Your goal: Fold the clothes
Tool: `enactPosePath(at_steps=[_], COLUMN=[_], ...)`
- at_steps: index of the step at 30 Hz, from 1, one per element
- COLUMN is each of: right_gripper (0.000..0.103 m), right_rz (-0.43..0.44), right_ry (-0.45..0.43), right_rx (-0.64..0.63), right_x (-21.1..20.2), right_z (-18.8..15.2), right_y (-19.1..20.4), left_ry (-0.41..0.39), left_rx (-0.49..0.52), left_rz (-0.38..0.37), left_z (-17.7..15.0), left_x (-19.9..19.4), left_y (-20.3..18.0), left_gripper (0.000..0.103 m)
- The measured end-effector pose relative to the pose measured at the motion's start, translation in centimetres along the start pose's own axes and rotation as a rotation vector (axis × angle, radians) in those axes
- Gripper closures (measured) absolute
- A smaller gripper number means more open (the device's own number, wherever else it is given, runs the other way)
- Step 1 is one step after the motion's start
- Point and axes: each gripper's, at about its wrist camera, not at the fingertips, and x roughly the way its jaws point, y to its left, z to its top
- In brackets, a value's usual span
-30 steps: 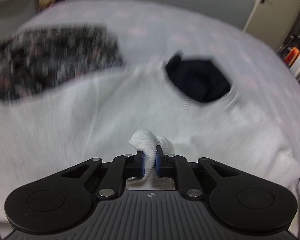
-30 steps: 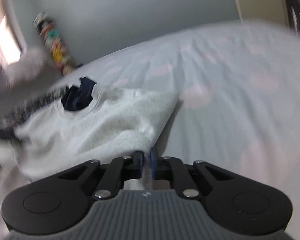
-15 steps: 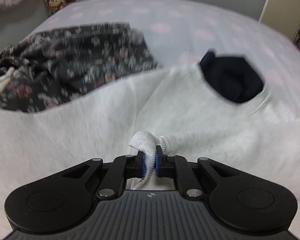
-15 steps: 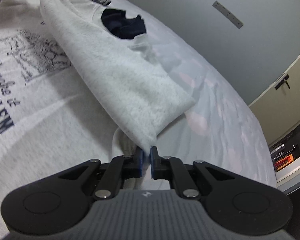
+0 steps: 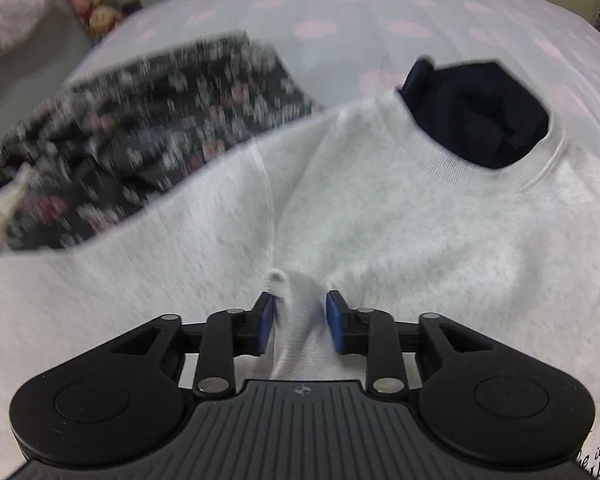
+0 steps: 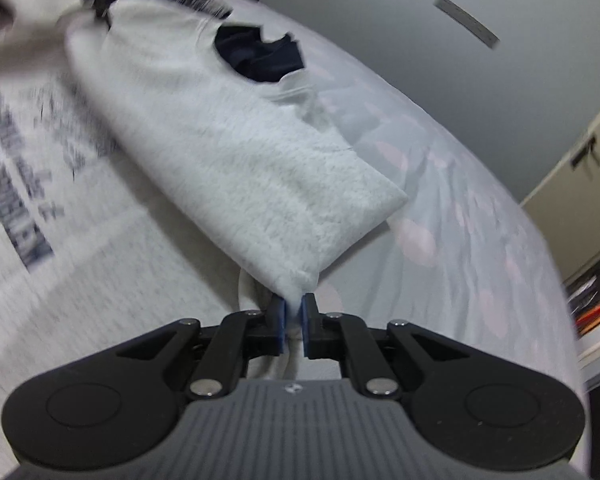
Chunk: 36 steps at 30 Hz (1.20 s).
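A light grey sweatshirt (image 5: 380, 208) with dark printed lettering lies spread on the bed. A navy garment (image 5: 480, 112) shows through its neck opening. My left gripper (image 5: 299, 312) is open, its blue pads apart on either side of the ribbed cuff (image 5: 294, 332), which stands loose between them. In the right wrist view, a folded-over flap of the sweatshirt (image 6: 240, 152) runs from the neck (image 6: 260, 56) down to my right gripper (image 6: 294, 312), which is shut on the flap's corner just above the bed.
A dark floral garment (image 5: 140, 120) lies crumpled behind the sweatshirt at the left. The pale sheet with pink spots (image 6: 480, 220) stretches to the right. Plush toys (image 5: 92, 0) stand by the far wall, and a door (image 6: 580, 160) is at the right.
My left gripper has opened and let go of the cuff it was pinching. The right gripper still holds the flap's corner and has shifted only a little over the last half second.
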Motion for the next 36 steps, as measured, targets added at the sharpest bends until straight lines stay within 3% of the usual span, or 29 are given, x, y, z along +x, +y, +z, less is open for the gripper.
enactPosePath(at_steps=[3,7,12,19,29,32,33,34,35,36], right_gripper=[0.087,0.086,0.084,0.083,0.081,0.082,0.082,0.082,0.082,0.082], right_rz=[0.056,0.103,0.103,0.215,0.323,0.346,0.351,0.356,0.361,0.363], right_ry=[-0.017,-0.043,-0.027,-0.007,0.041,0.036,0.033,0.031,0.029,0.027], right_rx=[0.132,0.23,0.199,0.443,0.694,0.712,0.716,0.72,0.723,0.725], right_x=[-0.5,-1.3,-1.5,0.2,2.3,2.5,2.6,2.7,2.8,2.8], right_z=[-0.4,-0.5,-0.6,-1.3,-2.7,-2.9,-3.0,-3.1,-3.1,-3.1], right_y=[-1.7,-2.9,-2.4,-5.1,-7.2,-7.6,-7.6,-7.6,-7.7,-7.7], left_ry=[-0.016,-0.037,-0.04,-0.005,0.072,0.099,0.117,0.138,0.141,0.143], left_rx=[0.049,0.115,0.274,0.441,0.526,0.522,0.514,0.505,0.5,0.494], left_rz=[-0.028,-0.066,-0.233,-0.376,-0.45,-0.468,-0.474,-0.482,-0.481,-0.48], left_z=[1.1,2.6,4.8,6.5,8.8,9.2,9.3,9.4,9.4,9.4], left_x=[-1.3,-3.1,-3.1,0.5,6.4,7.8,8.4,8.9,9.1,9.3], left_y=[-1.4,-3.2,-10.2,-18.0,-25.4,-26.8,-27.1,-27.4,-27.5,-27.7], left_gripper=[0.059,0.058,0.058,0.056,0.053,0.053,0.053,0.061,0.081,0.091])
